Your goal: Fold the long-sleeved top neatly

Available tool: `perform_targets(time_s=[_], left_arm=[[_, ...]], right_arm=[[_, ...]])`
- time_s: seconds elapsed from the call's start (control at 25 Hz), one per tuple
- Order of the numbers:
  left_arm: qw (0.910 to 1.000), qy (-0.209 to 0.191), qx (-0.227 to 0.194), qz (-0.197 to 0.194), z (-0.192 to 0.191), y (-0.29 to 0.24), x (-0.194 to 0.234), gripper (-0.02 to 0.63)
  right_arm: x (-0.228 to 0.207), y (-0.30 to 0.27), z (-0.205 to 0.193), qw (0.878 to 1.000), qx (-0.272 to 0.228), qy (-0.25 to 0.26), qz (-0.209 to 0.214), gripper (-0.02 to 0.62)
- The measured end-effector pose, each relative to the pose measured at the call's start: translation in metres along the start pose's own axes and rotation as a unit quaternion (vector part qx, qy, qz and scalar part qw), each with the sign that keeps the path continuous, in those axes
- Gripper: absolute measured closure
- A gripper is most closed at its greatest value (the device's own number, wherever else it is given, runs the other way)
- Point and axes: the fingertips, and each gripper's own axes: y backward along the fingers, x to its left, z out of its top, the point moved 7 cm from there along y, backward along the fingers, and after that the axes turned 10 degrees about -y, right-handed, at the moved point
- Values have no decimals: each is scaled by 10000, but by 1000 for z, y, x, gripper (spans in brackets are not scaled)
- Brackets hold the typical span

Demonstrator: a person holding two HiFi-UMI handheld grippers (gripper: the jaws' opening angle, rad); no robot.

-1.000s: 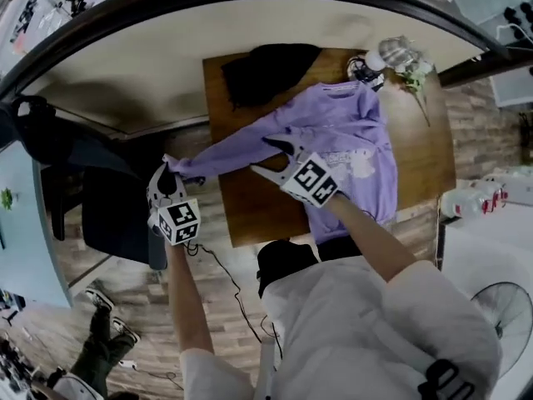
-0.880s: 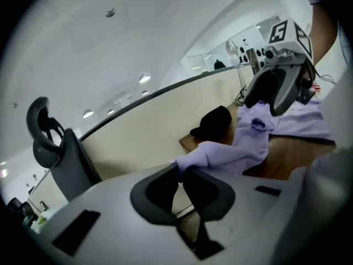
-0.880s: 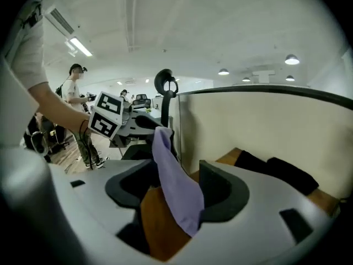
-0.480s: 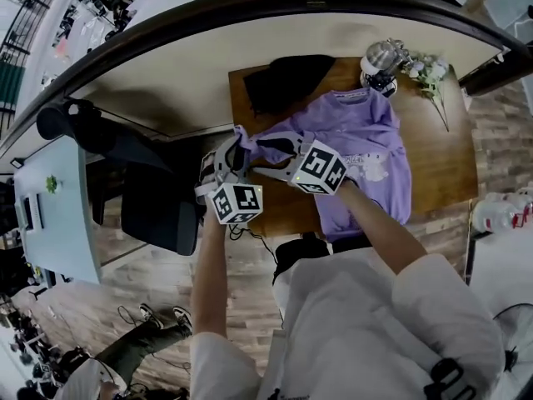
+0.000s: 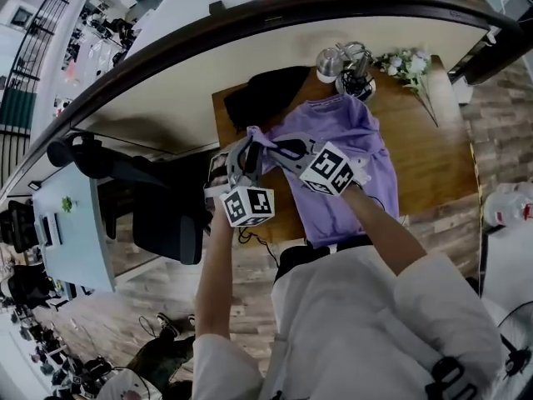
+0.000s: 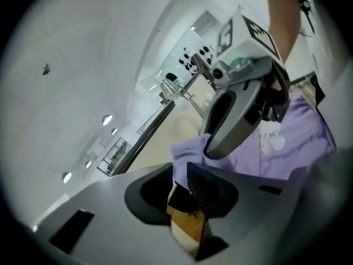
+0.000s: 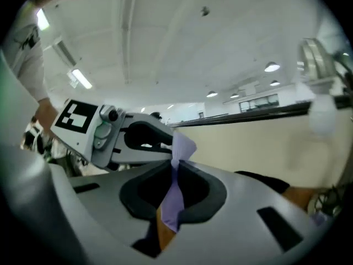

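Both hands are raised with forearms converging. The left gripper (image 5: 241, 155) and right gripper (image 5: 279, 148) sit almost tip to tip, pointing slightly down. Right jaws just closed and are clamped on the purple sleeve (image 5: 260, 138), with cloth running through the gap and poking out past the tips. Left jaws just eased open a little, leaving a narrow gap with the sleeve end pinched at the tips. The rest of the long-sleeved top (image 5: 350, 173) lies on the wooden table (image 5: 425, 140), below and right of both jaws. A black garment (image 5: 266, 90) sits beyond the tips. The table's left edge is close under them.
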Motion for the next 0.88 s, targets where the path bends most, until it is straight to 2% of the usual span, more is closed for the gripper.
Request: perform_targets(time_s=[0.08,0.16,0.36,0.48,0.68,0.76,0.88], left_arm=[[9960,886,-81,-17,7,-4,1,494],[9863,1646,-103,-20,8,-6,-4,494],[9610,2755,144,-182,3,-14,-45,495],[9487,3129,308,-330,3,-21,-75,495],[9340,3477,605,-556,8,-34,-116,495],[9291,3583,673,-620,11,-40,-128,495],[9222,3733,754,-673,13,-46,-142,495]], right_arm=[[-24,31,-4,9954,-581,-685,-347,555],[-45,63,-11,9879,-963,-1005,-686,555],[-94,139,-44,9743,-1261,-1217,-1412,555],[-122,172,-72,9682,-1169,-1364,-1742,554],[-159,212,-124,9538,-765,-1858,-2234,548],[-172,227,-149,9402,-390,-2218,-2556,491],[-186,252,-177,9101,43,-2705,-3138,384]])
